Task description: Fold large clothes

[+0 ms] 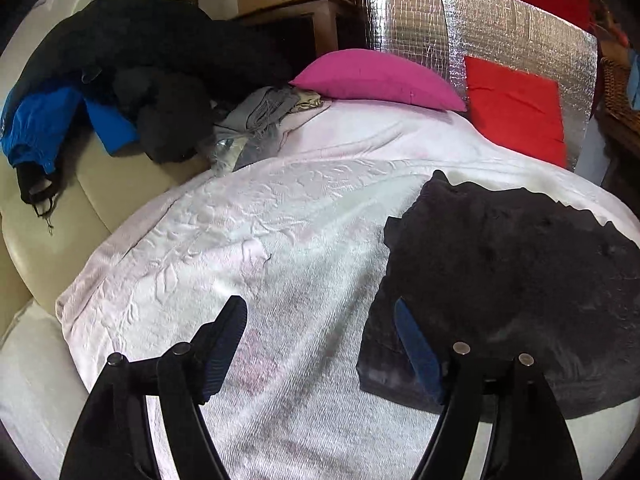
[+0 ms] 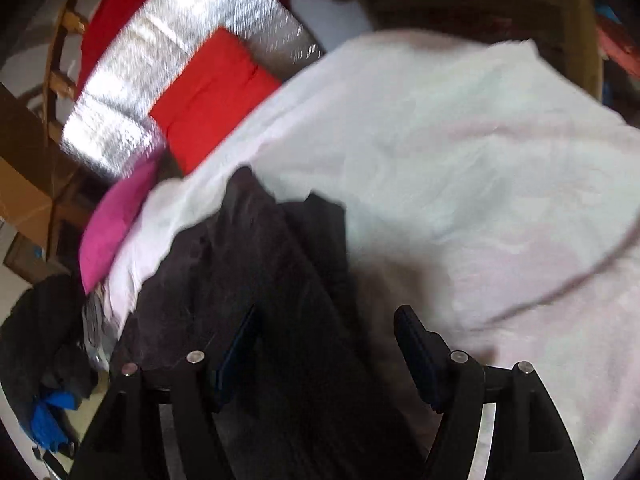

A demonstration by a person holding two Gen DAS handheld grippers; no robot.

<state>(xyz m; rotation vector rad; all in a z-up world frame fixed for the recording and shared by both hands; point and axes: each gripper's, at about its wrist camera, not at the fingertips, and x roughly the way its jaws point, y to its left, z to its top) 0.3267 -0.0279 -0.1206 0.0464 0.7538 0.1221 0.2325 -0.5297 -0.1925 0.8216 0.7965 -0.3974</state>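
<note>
Lying on the white bedspread (image 1: 248,208), the dark garment (image 1: 512,280) looks soft, limp and fairly thick, so we judge it will sag and drape rather than hold a shape, and is best taken by a corner or a straight hem. In the left wrist view it sits partly folded, its near left corner just beside the right finger of our left gripper (image 1: 320,332), whose jaws stand wide apart and hold nothing. In the blurred right wrist view the same cloth (image 2: 256,280) runs under and ahead of our right gripper (image 2: 324,340), also spread wide and empty. Beyond lie a pink pillow (image 1: 380,78), a red cushion (image 1: 516,108) and a heap of dark and blue clothes (image 1: 120,80).
</note>
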